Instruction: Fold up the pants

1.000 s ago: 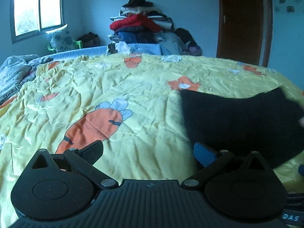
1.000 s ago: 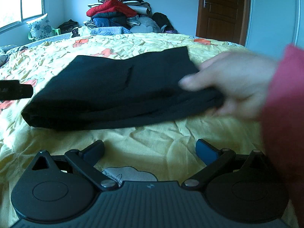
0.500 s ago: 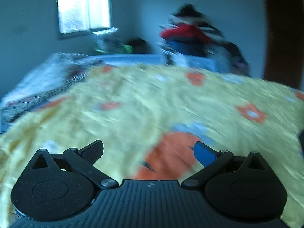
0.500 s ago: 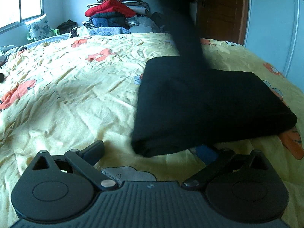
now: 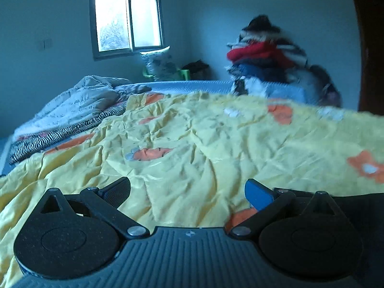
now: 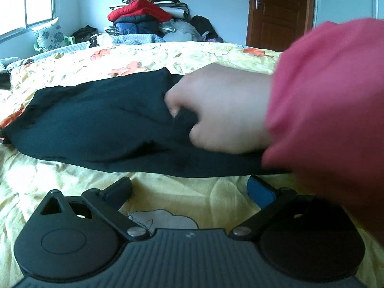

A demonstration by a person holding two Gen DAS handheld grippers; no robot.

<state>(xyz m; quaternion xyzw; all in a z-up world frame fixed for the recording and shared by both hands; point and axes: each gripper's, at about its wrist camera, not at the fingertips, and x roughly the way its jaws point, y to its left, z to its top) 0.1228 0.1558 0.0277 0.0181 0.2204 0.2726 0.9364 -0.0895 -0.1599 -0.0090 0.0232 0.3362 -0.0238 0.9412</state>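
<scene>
Black pants (image 6: 96,124) lie folded across the middle of the right wrist frame on the yellow quilt (image 6: 168,55), a bare hand (image 6: 223,110) in a red sleeve (image 6: 331,110) pinching them; right gripper (image 6: 189,187) and left gripper (image 5: 187,189) both gape empty

Both views are taken low over the bed, looking forward along each gripper's fingers. The left wrist view is aimed across the yellow carrot-print quilt (image 5: 216,144) toward the window (image 5: 127,21) and far wall, tilted a bit. The right wrist view is pointed more toward the wooden door (image 6: 278,9), with black pants (image 6: 96,120) and a bare hand (image 6: 223,110) seen very close. The quilt, the clothes pile (image 5: 264,57) and the floral pillow (image 6: 48,33) are shared by both.
</scene>
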